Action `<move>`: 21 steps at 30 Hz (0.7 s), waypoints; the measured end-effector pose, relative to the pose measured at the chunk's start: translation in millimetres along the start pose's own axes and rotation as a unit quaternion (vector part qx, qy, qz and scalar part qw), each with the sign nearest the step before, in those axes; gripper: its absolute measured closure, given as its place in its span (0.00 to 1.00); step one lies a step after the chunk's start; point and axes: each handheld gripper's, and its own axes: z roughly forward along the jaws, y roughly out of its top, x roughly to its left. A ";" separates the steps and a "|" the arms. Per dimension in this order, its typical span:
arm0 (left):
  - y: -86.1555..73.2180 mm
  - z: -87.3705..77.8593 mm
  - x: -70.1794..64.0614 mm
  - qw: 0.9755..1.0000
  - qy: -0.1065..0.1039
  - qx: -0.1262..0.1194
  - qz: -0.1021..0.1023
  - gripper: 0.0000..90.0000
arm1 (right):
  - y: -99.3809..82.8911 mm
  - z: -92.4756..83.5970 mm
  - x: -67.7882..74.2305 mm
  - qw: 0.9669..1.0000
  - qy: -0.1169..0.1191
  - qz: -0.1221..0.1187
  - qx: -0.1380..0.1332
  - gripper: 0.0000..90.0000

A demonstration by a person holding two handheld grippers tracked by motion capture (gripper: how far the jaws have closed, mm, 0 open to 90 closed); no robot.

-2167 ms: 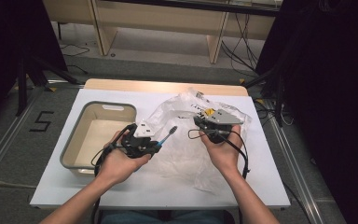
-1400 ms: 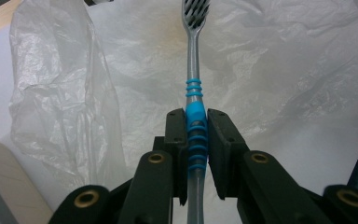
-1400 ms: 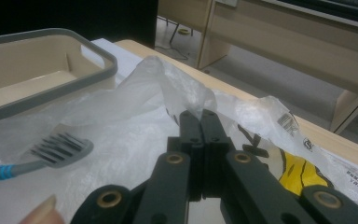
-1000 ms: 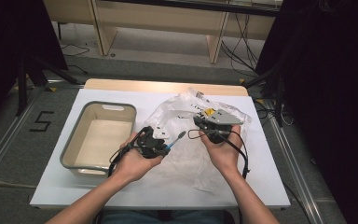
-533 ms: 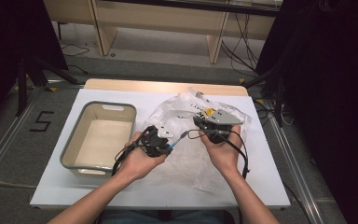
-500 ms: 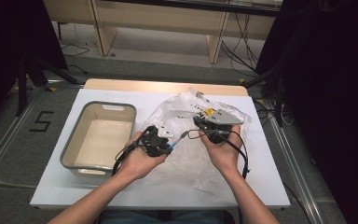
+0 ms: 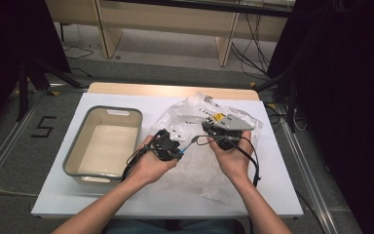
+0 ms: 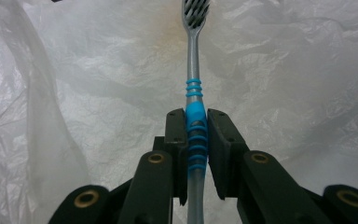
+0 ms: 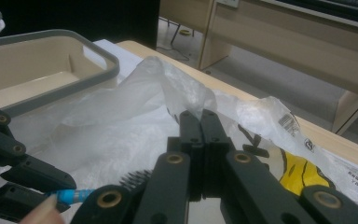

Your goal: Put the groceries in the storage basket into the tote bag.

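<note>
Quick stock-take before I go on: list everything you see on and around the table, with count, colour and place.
toothbrush: one, silver-grey with blue grip rings, clamped by its handle in the left gripper, head pointing into the bag.
plastic bag: one, clear and crinkled with yellow and black print, on the table's middle and right.
bin: one, beige with a grey rim, on the table's left, nothing seen inside.
table: one, white top with a wooden far edge.
wooden furniture: pale, beyond the table.
left gripper: black, shut on the toothbrush.
right gripper: black, jaws together, pinching a fold of the bag.
hands: two, each holding a gripper.
</note>
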 end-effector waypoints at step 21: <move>9.8 19.2 -0.8 1.000 0.005 0.008 -0.006 0.87 | -0.1 0.0 0.2 1.000 0.003 0.000 -0.002 1.00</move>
